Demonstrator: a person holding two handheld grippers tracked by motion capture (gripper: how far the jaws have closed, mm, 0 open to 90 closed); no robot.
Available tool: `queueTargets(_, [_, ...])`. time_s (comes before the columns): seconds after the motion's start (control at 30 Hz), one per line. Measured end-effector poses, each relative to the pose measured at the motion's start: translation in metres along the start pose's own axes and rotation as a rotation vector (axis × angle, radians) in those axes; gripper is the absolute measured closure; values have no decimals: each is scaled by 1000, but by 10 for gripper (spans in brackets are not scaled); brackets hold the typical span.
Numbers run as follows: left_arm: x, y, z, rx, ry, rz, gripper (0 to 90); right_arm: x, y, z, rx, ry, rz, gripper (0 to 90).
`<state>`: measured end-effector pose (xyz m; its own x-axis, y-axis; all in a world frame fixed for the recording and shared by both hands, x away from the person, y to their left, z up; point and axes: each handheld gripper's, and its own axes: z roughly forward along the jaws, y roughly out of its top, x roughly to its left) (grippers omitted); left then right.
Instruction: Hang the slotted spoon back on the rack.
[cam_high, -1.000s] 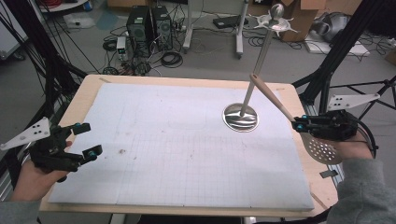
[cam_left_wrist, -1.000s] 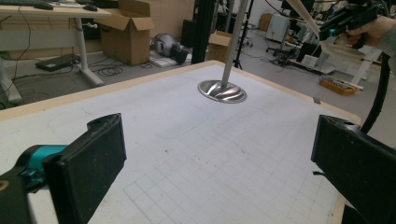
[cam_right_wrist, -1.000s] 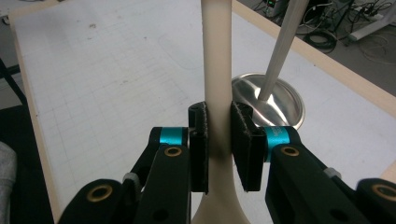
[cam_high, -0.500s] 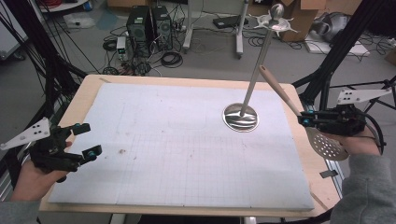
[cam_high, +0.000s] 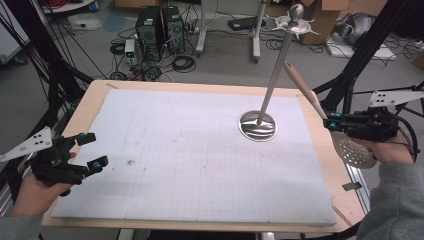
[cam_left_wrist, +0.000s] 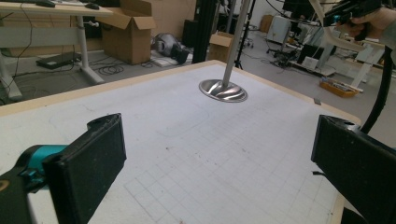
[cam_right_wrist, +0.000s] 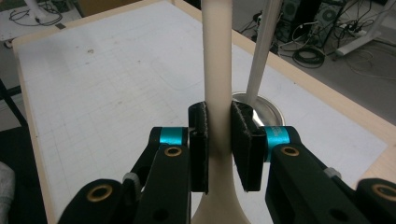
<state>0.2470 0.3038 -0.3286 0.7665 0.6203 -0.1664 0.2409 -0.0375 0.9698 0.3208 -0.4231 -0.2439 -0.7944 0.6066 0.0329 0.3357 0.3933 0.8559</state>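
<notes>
Slotted wooden spatula: clamped by its handle in the right gripper and held aloft off the desk's right edge, not yet hung on the utensil stand; left gripper idle, jaws wide, empty.

Two hand-held grippers are at the table: the left gripper and the right gripper. There is one slotted wooden spatula, one metal stand with a single upright pole, and one white gridded mat on one wooden table. On the floor beyond stand two computer towers and one cardboard box
</notes>
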Motion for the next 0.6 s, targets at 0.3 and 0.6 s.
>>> queueTargets(0.3, [0, -1, 0, 0, 3, 0, 35, -5, 1, -6, -11, 1, 8, 779])
queueTargets(0.6, [1, -2, -2, 2, 10, -5, 35, -12, 4, -15, -18, -10, 9, 779])
